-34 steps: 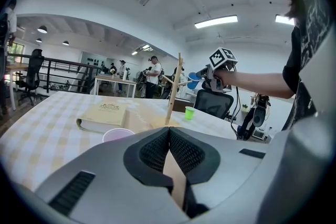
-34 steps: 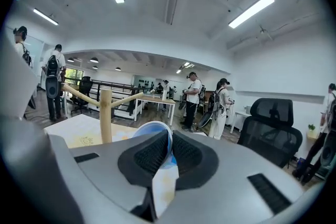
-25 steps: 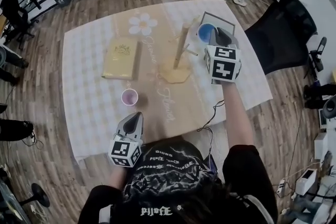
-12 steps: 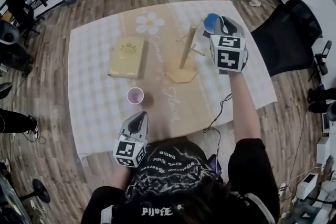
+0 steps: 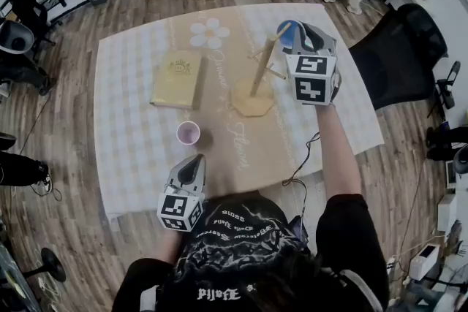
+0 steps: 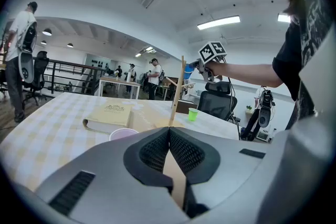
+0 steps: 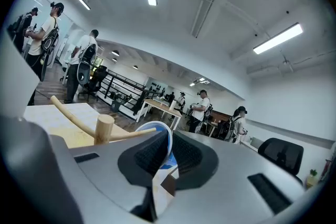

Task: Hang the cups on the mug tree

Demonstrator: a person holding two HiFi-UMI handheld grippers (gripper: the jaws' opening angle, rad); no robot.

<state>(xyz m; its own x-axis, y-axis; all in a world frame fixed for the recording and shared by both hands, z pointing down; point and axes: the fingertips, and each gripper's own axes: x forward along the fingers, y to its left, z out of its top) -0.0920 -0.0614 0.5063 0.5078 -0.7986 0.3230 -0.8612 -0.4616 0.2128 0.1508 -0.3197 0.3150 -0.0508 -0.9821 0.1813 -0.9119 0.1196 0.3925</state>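
Observation:
The wooden mug tree (image 5: 257, 71) stands on the table's far half, its pegs bare. My right gripper (image 5: 298, 37) is raised beside the top of the post, shut on the rim of a blue cup (image 5: 287, 32). In the right gripper view the cup's wall (image 7: 161, 140) is pinched between the pads, with the post's top (image 7: 104, 127) and a peg just to its left. A pink cup (image 5: 188, 133) stands upright near the table's middle. Just behind it, my left gripper (image 5: 193, 162) is shut with nothing in it; its pads (image 6: 168, 140) meet.
A tan book (image 5: 177, 78) lies to the left of the tree. A small green cup (image 6: 193, 114) stands on the table beyond the tree. A black office chair (image 5: 391, 47) is at the table's right. People stand in the room behind.
The right gripper has risen with the blue cup, rolled a little and come closer to the top of the tree's post. The left gripper has not moved.

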